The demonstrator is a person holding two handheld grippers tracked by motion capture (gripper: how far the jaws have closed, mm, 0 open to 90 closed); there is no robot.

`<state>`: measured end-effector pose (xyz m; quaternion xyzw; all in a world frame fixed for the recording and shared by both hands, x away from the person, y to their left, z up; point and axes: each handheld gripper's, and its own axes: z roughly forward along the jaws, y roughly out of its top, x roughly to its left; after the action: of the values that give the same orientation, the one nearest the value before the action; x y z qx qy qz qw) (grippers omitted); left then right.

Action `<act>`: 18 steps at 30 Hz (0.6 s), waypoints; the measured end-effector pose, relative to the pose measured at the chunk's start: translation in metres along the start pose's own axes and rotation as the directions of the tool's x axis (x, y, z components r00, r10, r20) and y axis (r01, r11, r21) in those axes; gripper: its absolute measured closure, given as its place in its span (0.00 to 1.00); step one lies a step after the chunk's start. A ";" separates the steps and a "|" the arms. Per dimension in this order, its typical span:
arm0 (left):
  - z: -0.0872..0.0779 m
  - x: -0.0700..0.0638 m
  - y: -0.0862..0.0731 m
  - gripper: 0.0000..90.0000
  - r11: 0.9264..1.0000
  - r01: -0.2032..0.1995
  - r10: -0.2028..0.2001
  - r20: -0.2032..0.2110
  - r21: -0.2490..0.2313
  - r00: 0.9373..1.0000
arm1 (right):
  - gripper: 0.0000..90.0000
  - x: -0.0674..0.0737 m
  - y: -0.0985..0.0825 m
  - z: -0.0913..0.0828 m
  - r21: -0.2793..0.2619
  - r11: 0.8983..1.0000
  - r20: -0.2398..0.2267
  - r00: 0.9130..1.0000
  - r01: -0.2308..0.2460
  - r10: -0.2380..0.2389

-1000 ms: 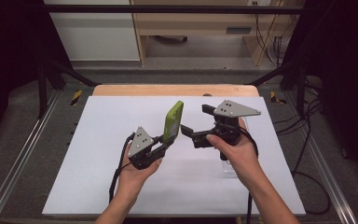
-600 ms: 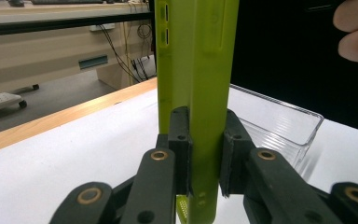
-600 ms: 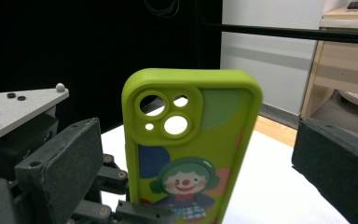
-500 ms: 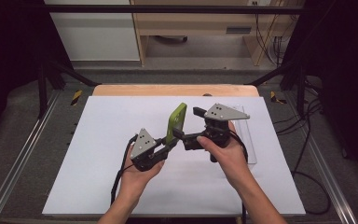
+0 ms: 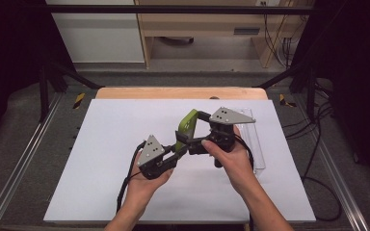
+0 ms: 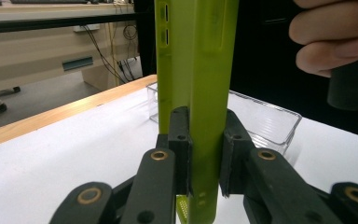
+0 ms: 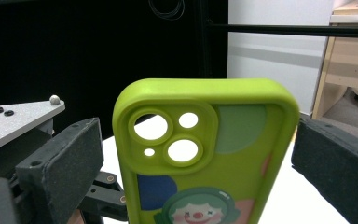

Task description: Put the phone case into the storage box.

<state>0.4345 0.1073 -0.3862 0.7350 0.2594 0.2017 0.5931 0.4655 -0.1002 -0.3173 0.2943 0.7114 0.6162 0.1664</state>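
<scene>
Phone case (image 5: 189,126) upright between left gripper (image 5: 176,150) and right gripper (image 5: 197,132) above table (image 5: 101,144), tray (image 5: 255,144) just right

I note a clear plastic tray (image 5: 256,144) lying on the white table sheet (image 5: 101,159), right of centre. Wooden desk (image 5: 250,33) and white cabinet (image 5: 96,33) stand beyond.

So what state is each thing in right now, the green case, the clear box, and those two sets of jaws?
Lime-green rubbery phone case: upright, held above the table, empty.
Left gripper: jaws clamped on the case's lower edges.
Right gripper: jaws open, one either side of the case, apart from it.
Clear plastic box: empty, resting open on the white table.
</scene>
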 end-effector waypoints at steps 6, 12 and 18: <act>0.000 -0.002 0.001 0.86 1.000 0.021 -0.020 0.023 -0.010 1.000 | 0.06 -0.001 -0.004 0.003 -0.007 1.000 -0.010 1.000 -0.021 0.021; 0.001 -0.001 0.000 0.86 1.000 0.030 -0.029 0.032 -0.009 0.999 | 0.08 -0.004 -0.007 0.004 -0.018 0.998 -0.021 0.998 -0.059 0.058; 0.001 -0.001 -0.001 0.86 0.999 0.044 -0.044 0.046 -0.007 0.998 | 0.09 -0.004 -0.010 0.005 -0.021 0.997 -0.021 0.997 -0.073 0.073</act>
<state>0.4347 0.1058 -0.3871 0.7312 0.2611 0.1727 0.6061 0.4698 -0.0995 -0.3289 0.3120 0.6952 0.6324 0.1397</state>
